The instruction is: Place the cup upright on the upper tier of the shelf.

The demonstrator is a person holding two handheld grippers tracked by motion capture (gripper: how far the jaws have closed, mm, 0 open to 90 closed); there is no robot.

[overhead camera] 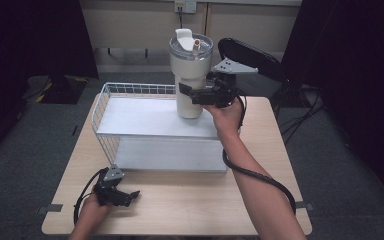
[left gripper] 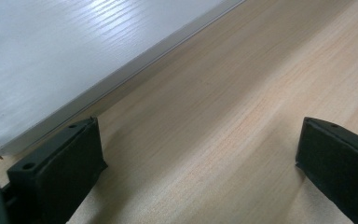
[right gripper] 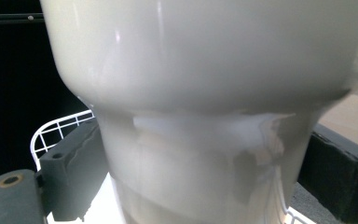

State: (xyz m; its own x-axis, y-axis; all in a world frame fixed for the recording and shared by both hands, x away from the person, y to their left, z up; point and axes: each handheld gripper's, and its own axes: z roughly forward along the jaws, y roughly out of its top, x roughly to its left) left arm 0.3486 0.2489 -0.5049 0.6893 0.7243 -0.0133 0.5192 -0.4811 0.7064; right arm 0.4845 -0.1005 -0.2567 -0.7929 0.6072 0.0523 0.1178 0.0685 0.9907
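A tall white tumbler (overhead camera: 190, 75) with a clear lid and a straw stands at the back right of the rack's top shelf (overhead camera: 145, 120). My right gripper (overhead camera: 187, 92) comes in from the right, and its jaws press both sides of the tumbler's narrow lower body (right gripper: 205, 70). In the right gripper view the jaws (right gripper: 205, 172) touch the cup on either side. My left gripper (overhead camera: 132, 195) rests open on the wooden table (overhead camera: 180, 200) near the front left. Nothing lies between its jaws (left gripper: 198, 154), and the rack's white lower board (left gripper: 51, 56) lies just beyond them.
The white rack has a wire rail (overhead camera: 130, 89) along its back and left side and a lower board (overhead camera: 170, 155) on the table. A black chair (overhead camera: 250, 55) stands behind the table's right corner. Bare tabletop runs along the front and right.
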